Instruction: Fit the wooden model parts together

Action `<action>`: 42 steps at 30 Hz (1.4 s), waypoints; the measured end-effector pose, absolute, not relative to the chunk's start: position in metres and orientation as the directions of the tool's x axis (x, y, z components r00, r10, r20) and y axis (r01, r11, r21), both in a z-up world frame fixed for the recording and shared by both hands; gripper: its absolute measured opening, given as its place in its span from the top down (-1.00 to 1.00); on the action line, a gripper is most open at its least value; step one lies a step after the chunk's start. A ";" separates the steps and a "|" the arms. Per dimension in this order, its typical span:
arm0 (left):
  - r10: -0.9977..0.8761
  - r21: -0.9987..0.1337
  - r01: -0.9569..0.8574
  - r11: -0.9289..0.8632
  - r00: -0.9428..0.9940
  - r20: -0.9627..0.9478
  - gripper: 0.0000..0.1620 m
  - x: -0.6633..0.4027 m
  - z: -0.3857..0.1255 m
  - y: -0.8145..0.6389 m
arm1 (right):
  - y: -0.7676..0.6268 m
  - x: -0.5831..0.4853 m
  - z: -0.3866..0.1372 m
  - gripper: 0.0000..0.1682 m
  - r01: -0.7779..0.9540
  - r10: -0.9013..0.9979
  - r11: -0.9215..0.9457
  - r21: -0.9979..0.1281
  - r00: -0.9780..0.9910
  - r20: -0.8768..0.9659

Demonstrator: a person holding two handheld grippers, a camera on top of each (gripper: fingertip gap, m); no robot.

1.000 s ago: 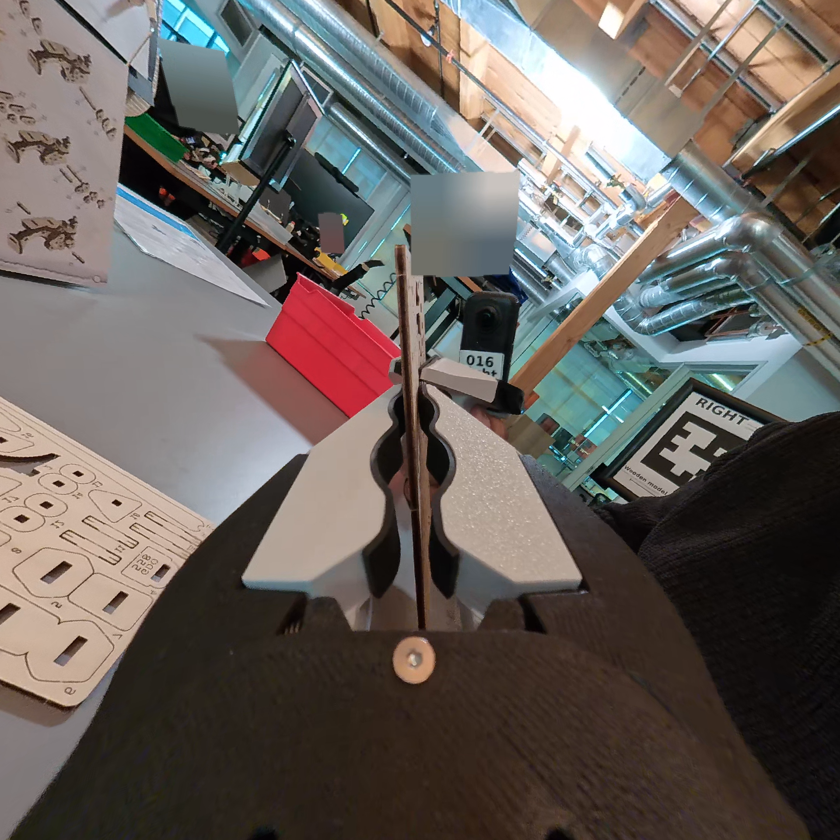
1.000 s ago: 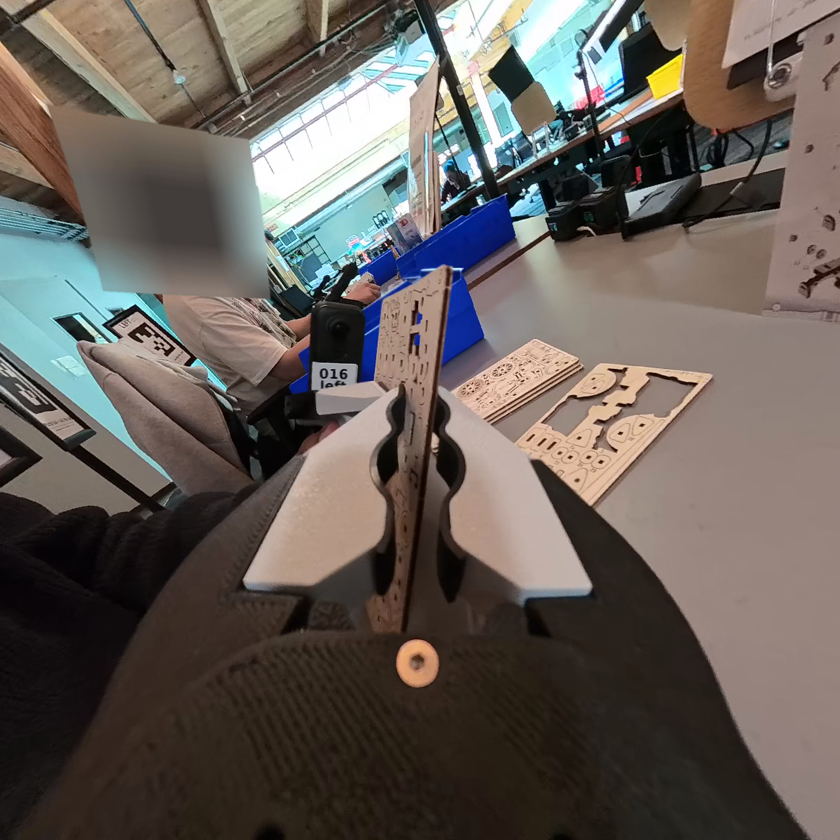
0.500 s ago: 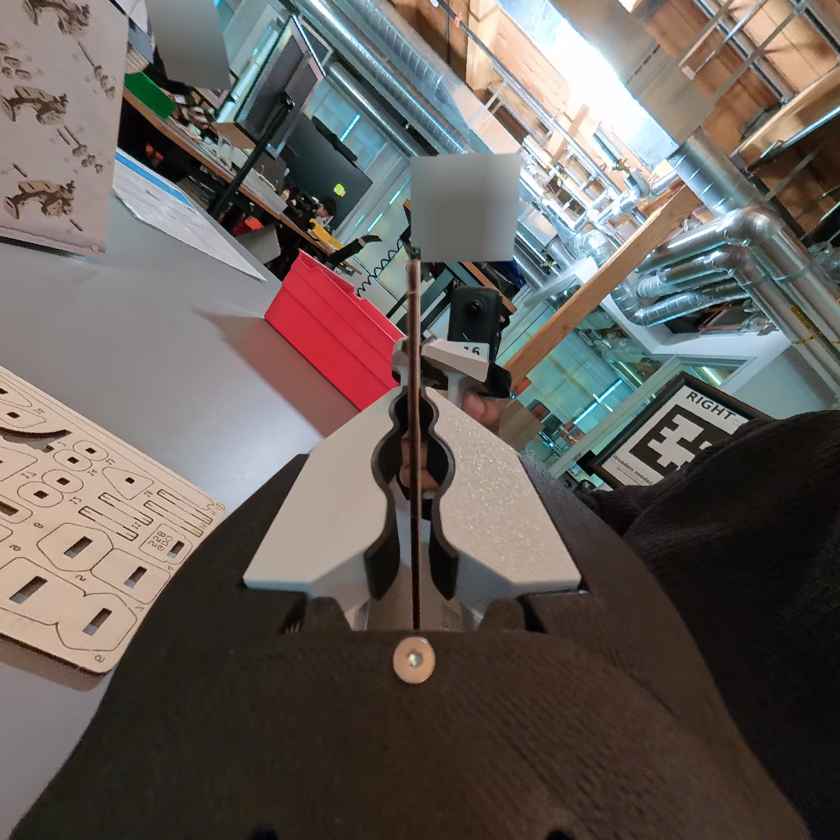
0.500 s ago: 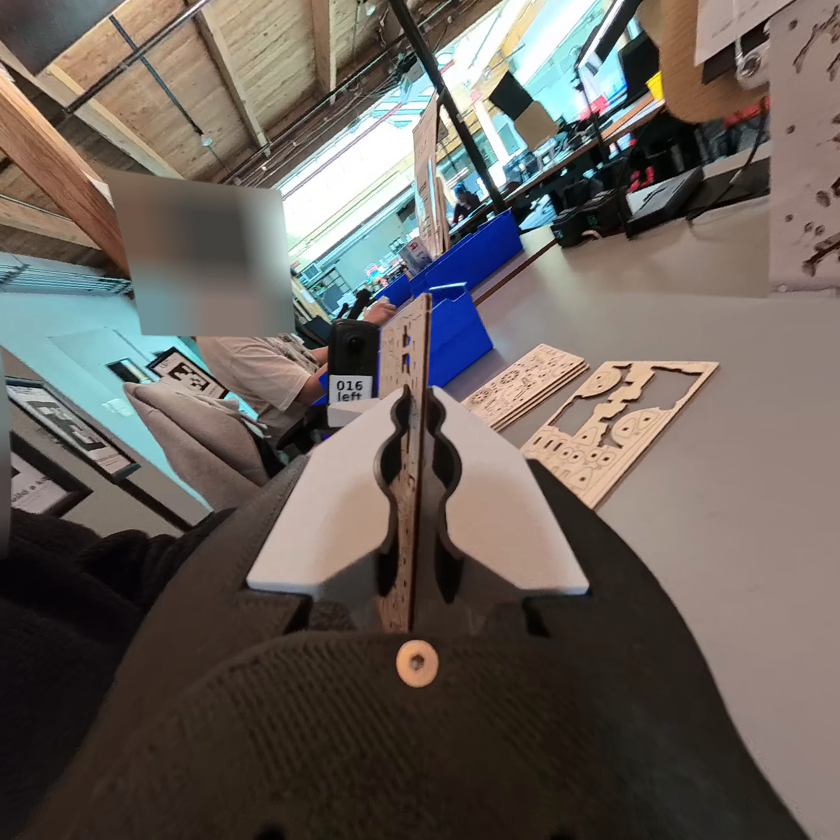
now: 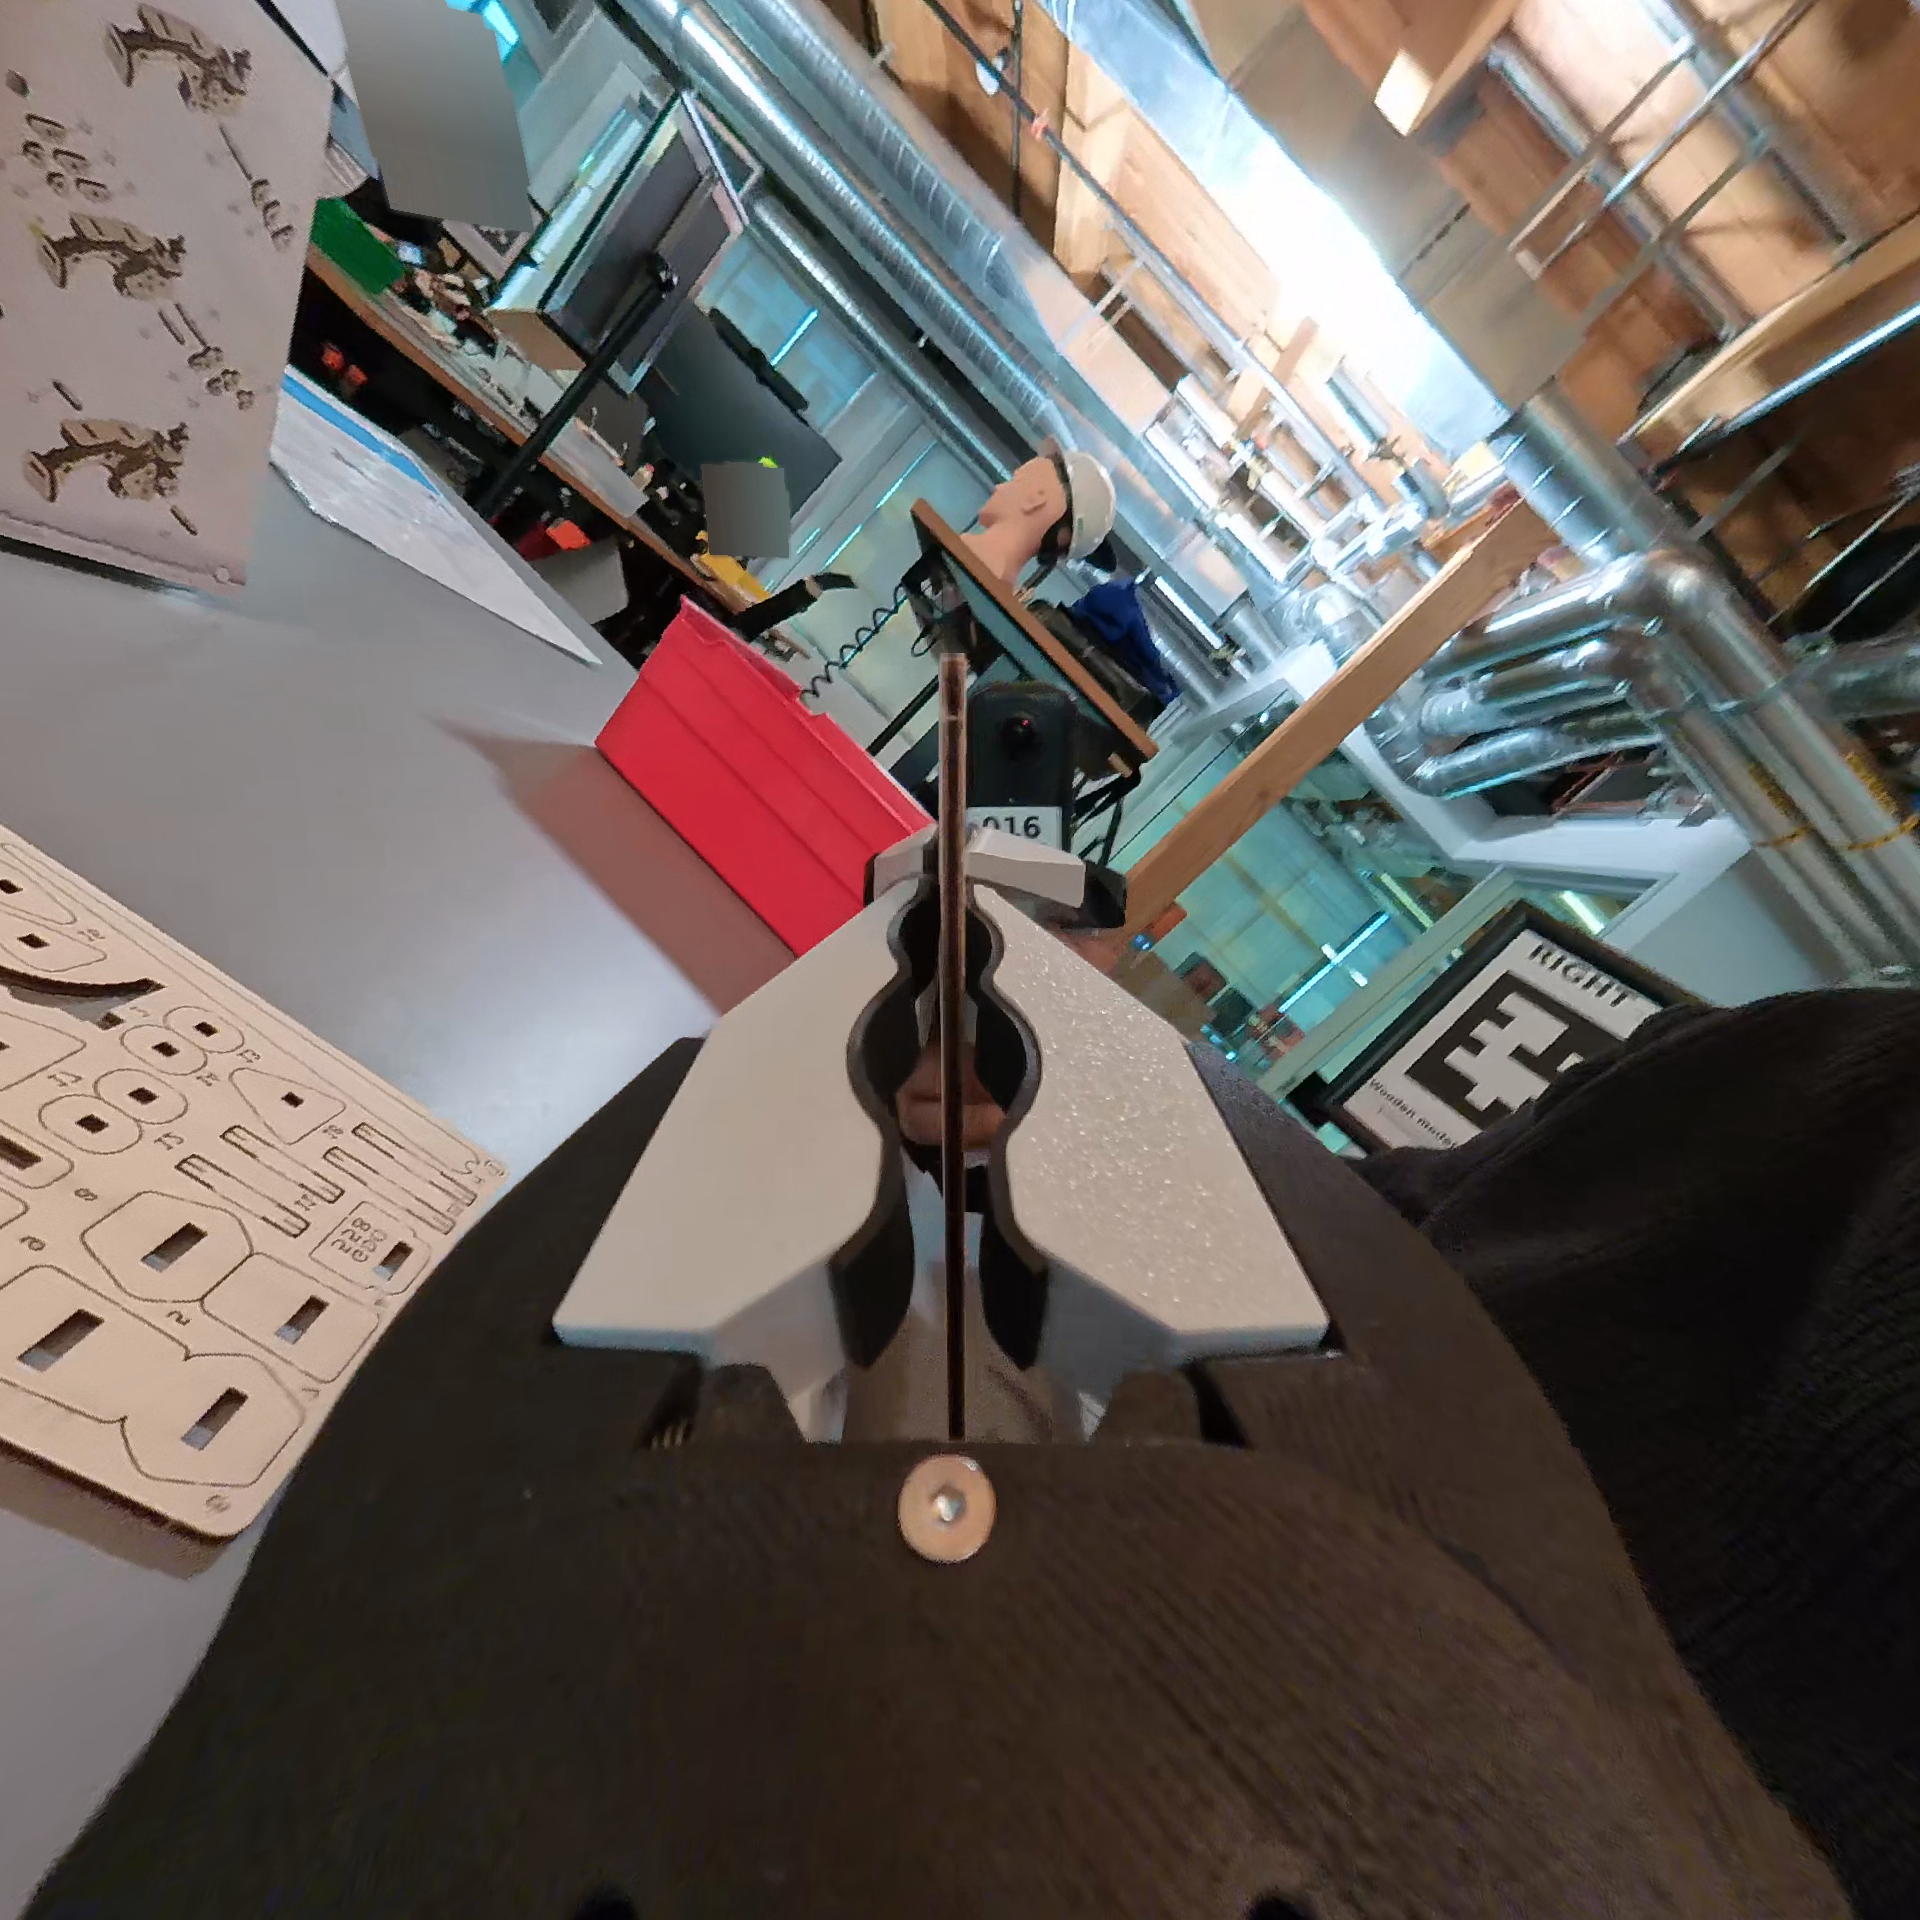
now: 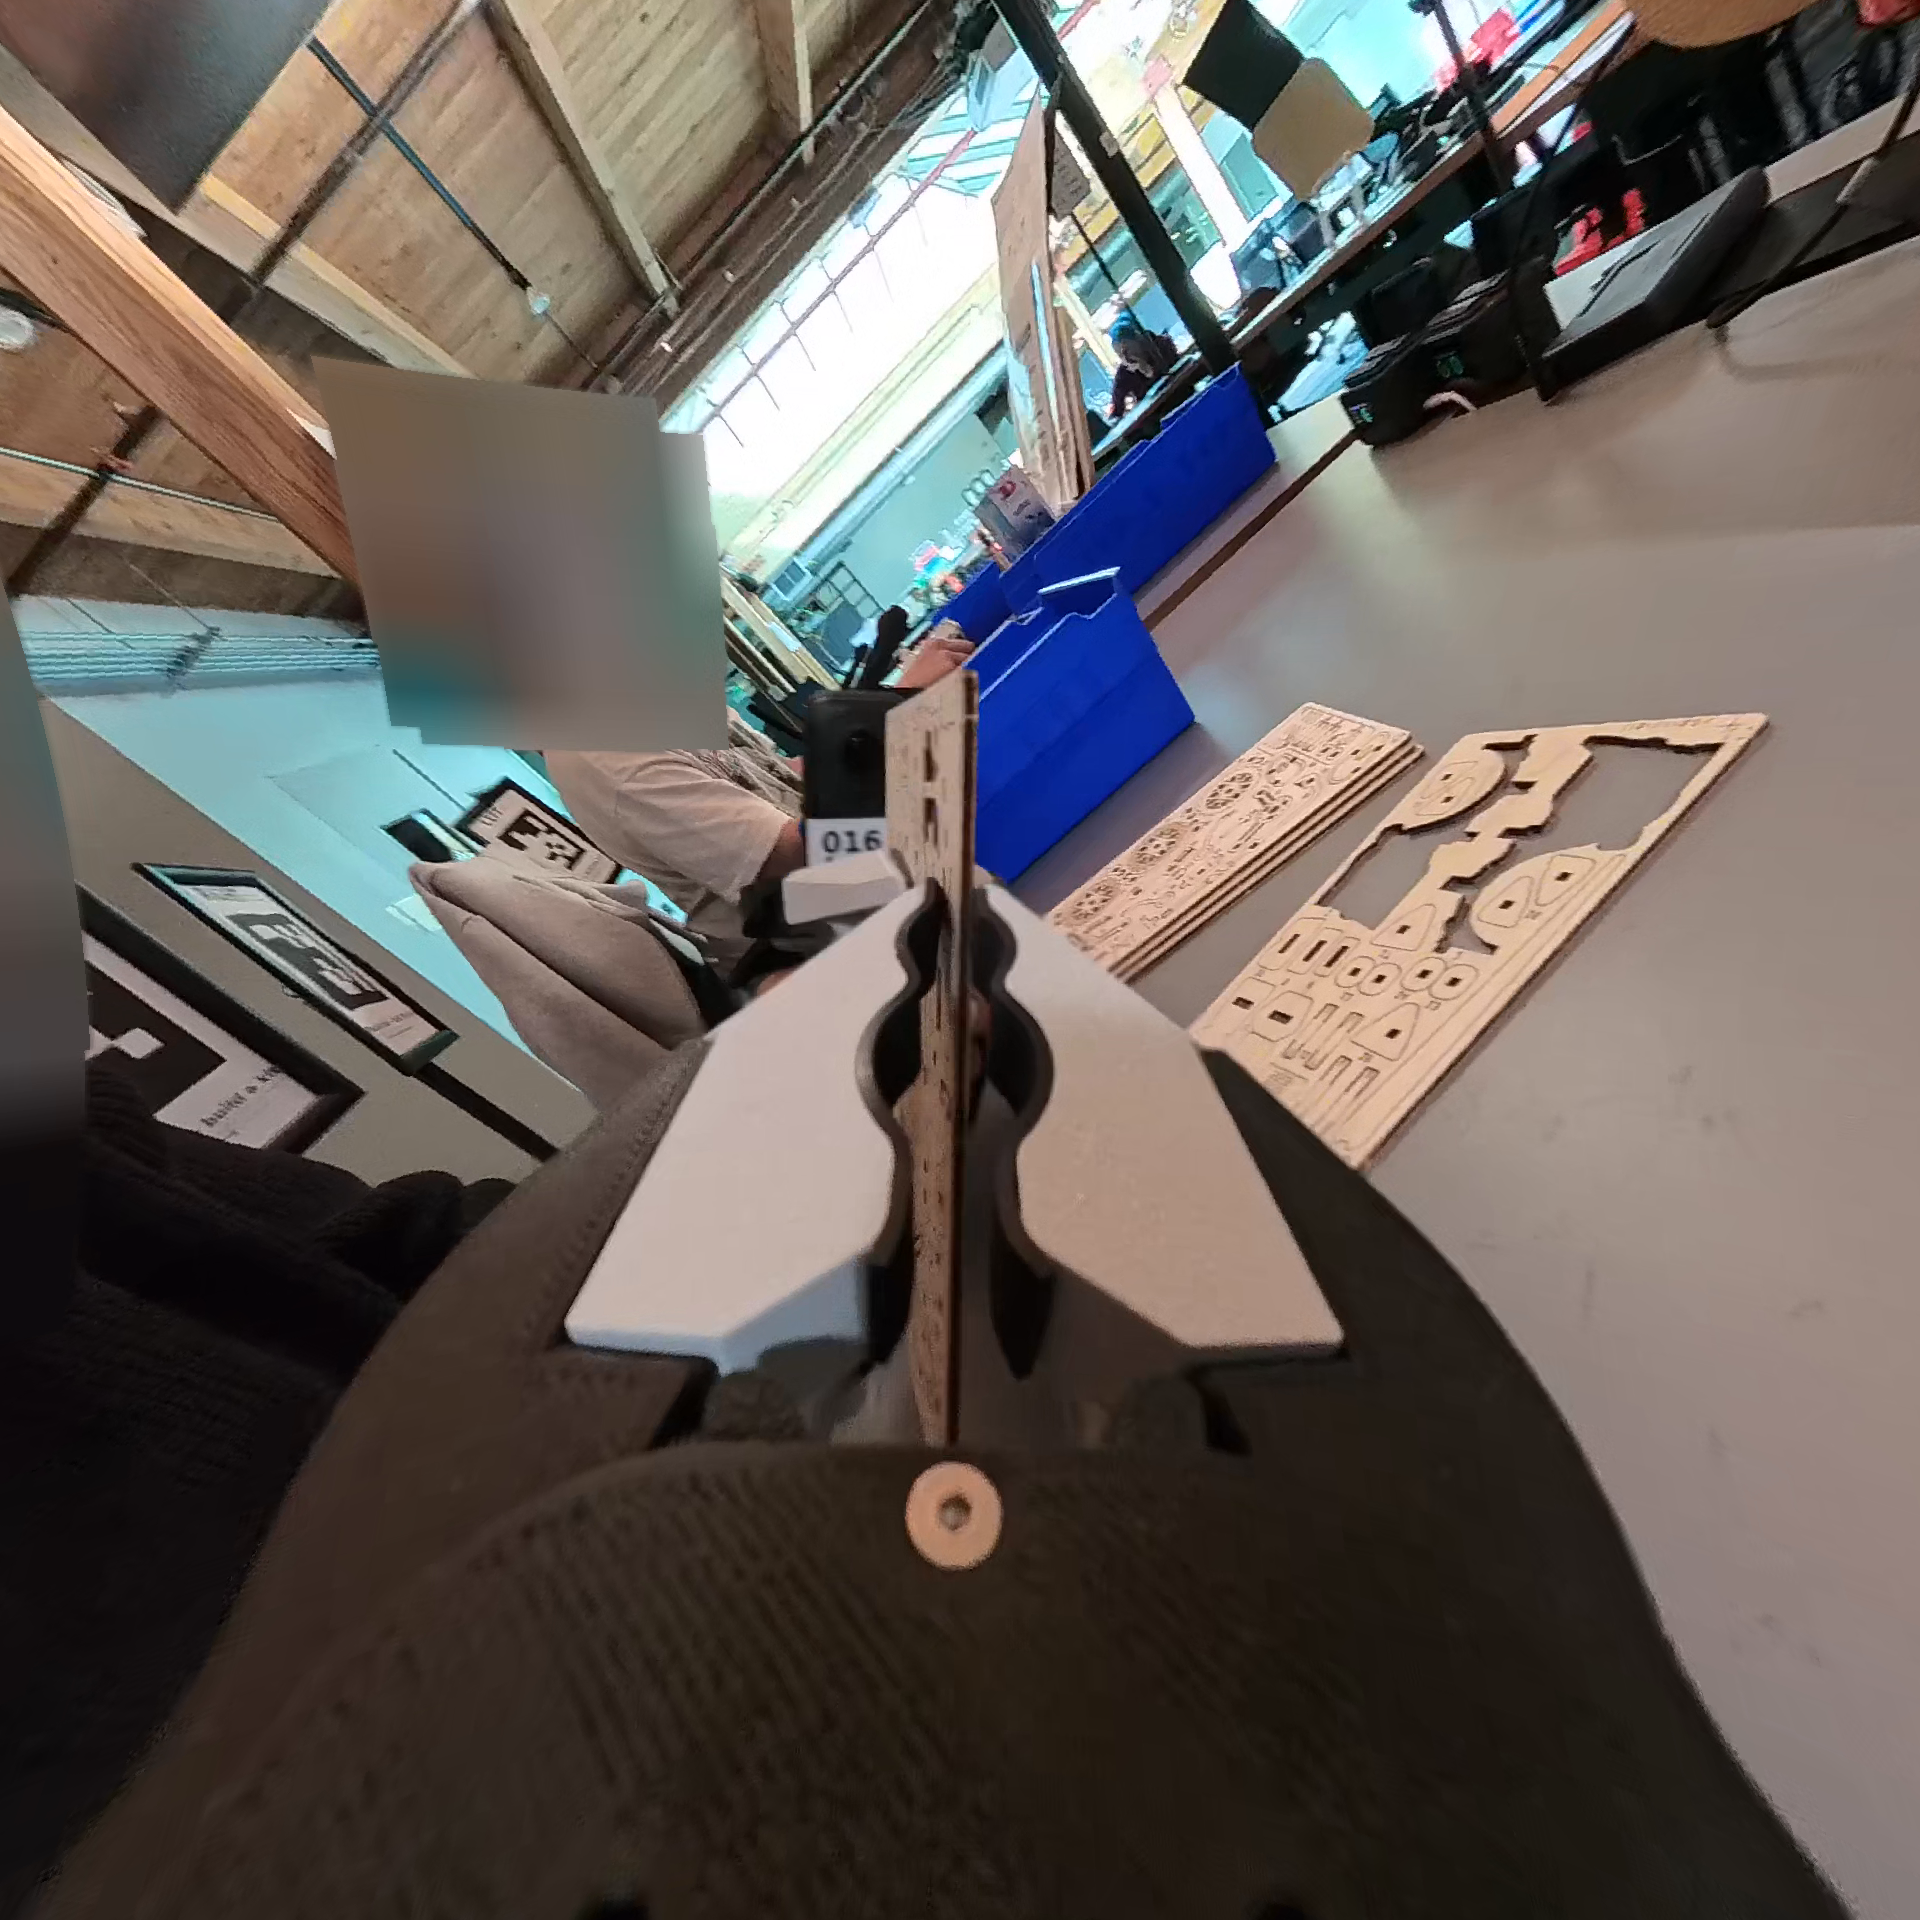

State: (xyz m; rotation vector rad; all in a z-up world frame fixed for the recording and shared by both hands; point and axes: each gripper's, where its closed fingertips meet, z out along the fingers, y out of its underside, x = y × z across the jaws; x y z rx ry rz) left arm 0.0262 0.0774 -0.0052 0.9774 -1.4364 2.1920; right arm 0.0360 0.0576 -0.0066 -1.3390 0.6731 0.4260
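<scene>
Left gripper (image 5: pixel 951 914): fingers (image 5: pixel 1132 1122) pressed together on a thin wooden sheet (image 5: pixel 952 790), seen edge-on.
Right gripper (image 6: pixel 951 914): fingers (image 6: pixel 769 1143) clamped on the same sheet (image 6: pixel 933 821), from the opposite end.
Sheet: upright, held above the bench (image 6: pixel 1662 1195).
Bench: more sheets (image 6: pixel 1496 914) lie flat.

- I see a thin wooden sheet (image 5: pixel 953 1039) of laser-cut model parts held on edge between both tools, clear of the counter; my left view shows only its dark edge, my right view (image 6: pixel 935 997) its pale, cut-patterned face.
- On the counter to my left lies a flat sheet (image 5: pixel 156 1226) with slotted parts still in it.
- To my right lies a partly emptied sheet (image 6: pixel 1455 935), with large gaps where parts are gone.
- Just beside that one sits a neat stack of uncut sheets (image 6: pixel 1236 842), lying flat.
</scene>
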 end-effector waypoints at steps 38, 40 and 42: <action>-0.248 -0.766 -0.527 -0.368 -0.738 0.627 1.00 0.027 -0.014 0.068 | 0.058 0.043 -0.012 0.86 -0.443 -0.299 0.125 -0.888 0.836 -0.460; -0.241 -0.762 -0.523 -0.381 -0.740 0.628 1.00 0.026 -0.011 0.068 | 0.058 0.042 -0.010 0.86 -0.438 -0.305 0.132 -0.889 0.836 -0.456; -0.232 -0.749 -0.532 -0.396 -0.731 0.642 1.00 0.027 -0.012 0.068 | 0.058 0.043 -0.011 0.86 -0.442 -0.312 0.131 -0.888 0.831 -0.460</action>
